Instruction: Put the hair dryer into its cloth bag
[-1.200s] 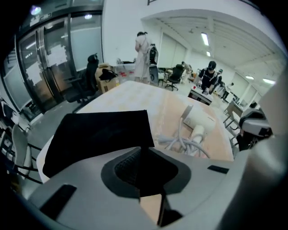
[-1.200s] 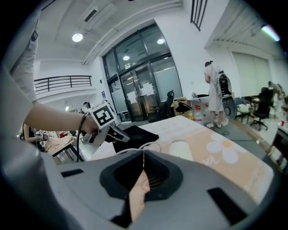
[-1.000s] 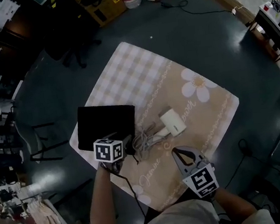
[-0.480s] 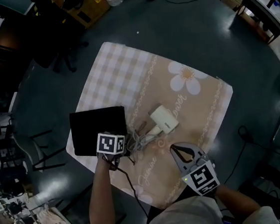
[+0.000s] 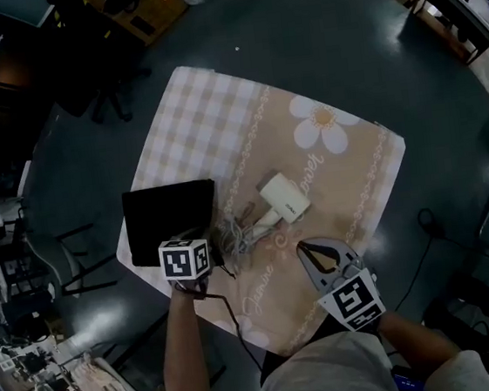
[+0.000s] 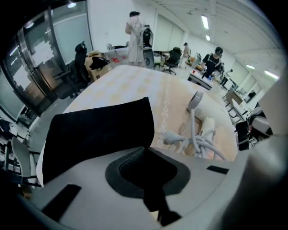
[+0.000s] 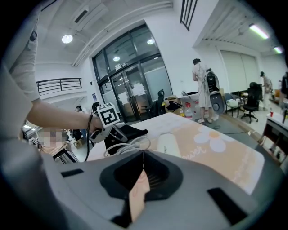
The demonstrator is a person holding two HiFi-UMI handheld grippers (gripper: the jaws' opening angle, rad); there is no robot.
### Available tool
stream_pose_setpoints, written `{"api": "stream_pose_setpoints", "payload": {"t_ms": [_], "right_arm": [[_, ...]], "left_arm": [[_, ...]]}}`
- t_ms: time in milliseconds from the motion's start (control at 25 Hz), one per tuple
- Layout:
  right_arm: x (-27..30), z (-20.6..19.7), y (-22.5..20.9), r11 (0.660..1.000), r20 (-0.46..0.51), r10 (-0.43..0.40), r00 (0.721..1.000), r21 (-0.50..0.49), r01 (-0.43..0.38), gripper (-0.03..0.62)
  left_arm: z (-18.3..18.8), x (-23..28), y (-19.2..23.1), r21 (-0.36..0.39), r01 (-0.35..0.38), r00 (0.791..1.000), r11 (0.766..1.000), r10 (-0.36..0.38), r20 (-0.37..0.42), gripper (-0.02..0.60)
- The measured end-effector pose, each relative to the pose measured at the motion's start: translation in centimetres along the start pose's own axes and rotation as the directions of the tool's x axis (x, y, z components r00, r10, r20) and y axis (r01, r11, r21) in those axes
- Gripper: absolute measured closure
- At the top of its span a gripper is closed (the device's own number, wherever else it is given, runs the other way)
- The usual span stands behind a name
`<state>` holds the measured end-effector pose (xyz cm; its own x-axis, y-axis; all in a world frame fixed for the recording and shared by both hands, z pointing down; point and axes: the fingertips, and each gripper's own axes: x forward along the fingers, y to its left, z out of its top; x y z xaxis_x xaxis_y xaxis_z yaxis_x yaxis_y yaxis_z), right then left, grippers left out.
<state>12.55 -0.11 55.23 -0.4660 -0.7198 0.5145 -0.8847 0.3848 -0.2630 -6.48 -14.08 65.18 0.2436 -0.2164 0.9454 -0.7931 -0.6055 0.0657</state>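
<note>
Here, the white hair dryer [image 5: 282,197] lies on its side near the middle of the beige floral cloth [image 5: 349,187]. Its grey cord [image 5: 236,232] is bunched in loose loops just beside it, on the side toward the black cloth bag [image 5: 171,220]. The cloth bag lies flat at the cloth's left edge, apart from the dryer, with the cord between them. The left gripper [image 6: 146,149] stands over the bag's near right corner, tipped steeply downward. The bare left forearm reaches up to it from the bottom of the head view. Its jaws have just been closing and pinch the bag's black fabric at the edge. The right gripper [image 7: 144,152] hangs over the near side of the cloth, angled gently down and pointing toward the dryer without touching it. Its jaws are pressed together with nothing between them.
</note>
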Motion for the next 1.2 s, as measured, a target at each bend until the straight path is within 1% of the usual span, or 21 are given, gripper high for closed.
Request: {"api": "stream_pose_setpoints", "payload": {"t_ms": [40,120,160,240,320,360,400,480,600,640,760,920,960,1000,1080,1120,1200], "right_arm": [[-0.1,-0.1,0.0,1.000,0.001,0.002,1.000,-0.001,-0.002,0.579],[-0.4,-0.3,0.0,1.000,0.001,0.009,1.000,-0.001,-0.009,0.579],[-0.3,-0.4,0.2,1.000,0.002,0.014,1.000,-0.001,-0.014,0.579],[0.0,0.0,0.7,1.000,0.004,0.026,1.000,-0.006,-0.026,0.579],[0.4,0.2,1.2,0.999,0.003,0.037,0.999,-0.012,-0.037,0.579],[0.4,0.2,1.4,0.999,0.002,0.042,0.999,-0.013,-0.042,0.579],[0.4,0.1,1.6,0.999,-0.001,0.046,0.999,-0.013,-0.046,0.579],[0.4,-0.1,1.7,0.999,-0.006,0.048,0.999,-0.015,-0.049,0.579],[0.3,-0.5,1.9,0.999,-0.014,0.048,0.999,-0.016,-0.048,0.579],[0.1,-0.7,2.0,0.999,-0.017,0.049,0.999,-0.016,-0.049,0.579],[-0.3,-1.4,2.1,0.998,-0.023,0.055,0.998,-0.017,-0.056,0.579],[0.6,-1.0,3.0,0.998,-0.030,0.064,0.997,-0.022,-0.065,0.579],[0.7,-1.0,3.2,0.997,-0.031,0.067,0.997,-0.023,-0.067,0.579],[0.8,-1.0,3.5,0.997,-0.031,0.069,0.997,-0.023,-0.070,0.579],[0.7,-1.1,3.8,0.997,-0.030,0.074,0.997,-0.025,-0.075,0.579],[0.7,-1.1,4.0,0.997,-0.030,0.076,0.997,-0.026,-0.076,0.579],[0.6,-1.1,4.2,0.996,-0.031,0.078,0.996,-0.031,-0.079,0.579]], "left_arm": [[-0.1,-0.5,-0.3,-0.019,0.022,1.000,1.000,-0.022,0.018,0.557],[-0.4,-1.4,-1.2,-0.081,0.102,0.994,0.991,-0.098,0.055,0.557],[-0.6,-1.7,-1.5,-0.122,0.152,0.987,0.981,-0.143,0.074,0.557],[-0.8,-2.3,-1.1,-0.202,0.235,0.970,0.951,-0.215,0.116,0.557],[-1.1,-2.7,-0.6,-0.261,0.282,0.957,0.923,-0.251,0.147,0.555],[-1.4,-2.8,-0.5,-0.275,0.293,0.954,0.916,-0.259,0.154,0.555],[-1.6,-2.9,-0.5,-0.274,0.298,0.952,0.914,-0.264,0.156,0.555],[-2.0,-3.1,-0.8,-0.248,0.310,0.948,0.918,-0.279,0.152,0.555],[-3.1,-3.2,-2.0,-0.209,0.335,0.941,0.919,-0.314,0.126,0.555],[-3.6,-3.1,-2.3,-0.201,0.330,0.943,0.922,-0.311,0.120,0.555],[-4.7,-2.6,-3.1,-0.176,0.287,0.955,0.942,-0.268,0.124,0.555],[-5.0,-2.0,-3.0,-0.138,0.254,0.961,0.957,-0.234,0.148,0.554],[-5.1,-1.9,-3.3,-0.124,0.253,0.960,0.960,-0.233,0.156,0.543],[-5.2,-2.0,-3.7,-0.109,0.256,0.958,0.961,-0.236,0.166,0.515],[-5.4,-2.1,-4.4,-0.087,0.262,0.953,0.961,-0.244,0.177,0.423],[-5.7,-2.2,-4.6,-0.080,0.255,0.955,0.964,-0.238,0.177,0.403],[-6.4,-2.4,-4.4,-0.061,0.214,0.965,0.975,-0.201,0.168,0.399]]}}
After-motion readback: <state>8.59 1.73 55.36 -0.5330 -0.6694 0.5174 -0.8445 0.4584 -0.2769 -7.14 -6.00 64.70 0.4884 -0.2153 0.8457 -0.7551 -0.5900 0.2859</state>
